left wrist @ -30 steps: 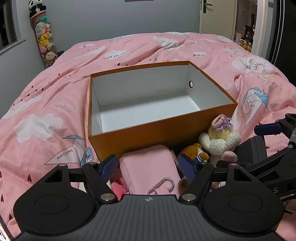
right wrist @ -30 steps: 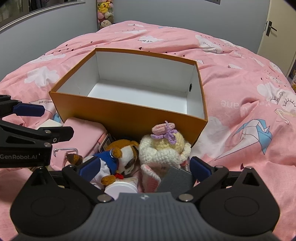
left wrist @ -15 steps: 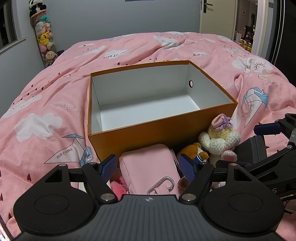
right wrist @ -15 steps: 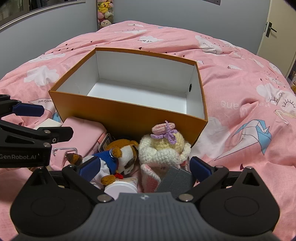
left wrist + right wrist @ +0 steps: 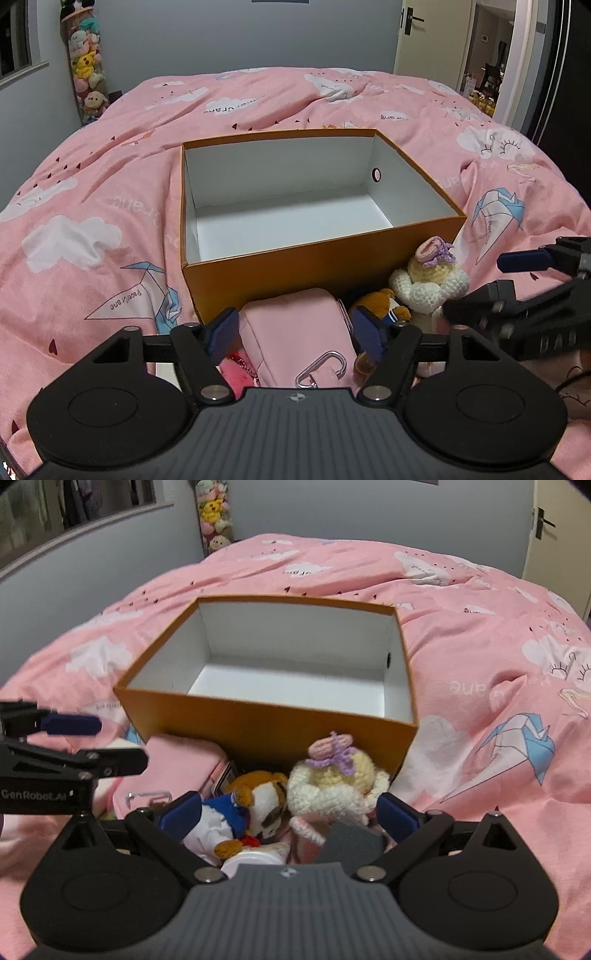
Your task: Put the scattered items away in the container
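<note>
An empty orange box (image 5: 317, 266) with white inside stands on the bed, and the items lie against its near wall. My left gripper (image 5: 295, 330) straddles a pink pouch (image 5: 295, 325) with a metal carabiner (image 5: 325, 365). Its jaws are closing and the pads stand just off the pouch's sides. My right gripper (image 5: 289, 818) is closing too. A brown dog plush in blue (image 5: 255, 808) and a white crochet doll with a purple bow (image 5: 332, 775) lie between its fingers, not gripped. The box (image 5: 258, 734) is just beyond them.
A grey card (image 5: 351, 843) and a white cap (image 5: 255, 860) lie under the right gripper. A pink trinket (image 5: 236, 369) sits left of the pouch. The pink duvet (image 5: 92, 221) spreads all around. A column of plush toys (image 5: 86, 81) stands at the far wall and a door (image 5: 424, 37) is at the back right.
Both pairs of jaws have narrowed a little, the left around the pouch and the right around the two toys. The right view has tilted slightly and is blurred. No item has moved.
</note>
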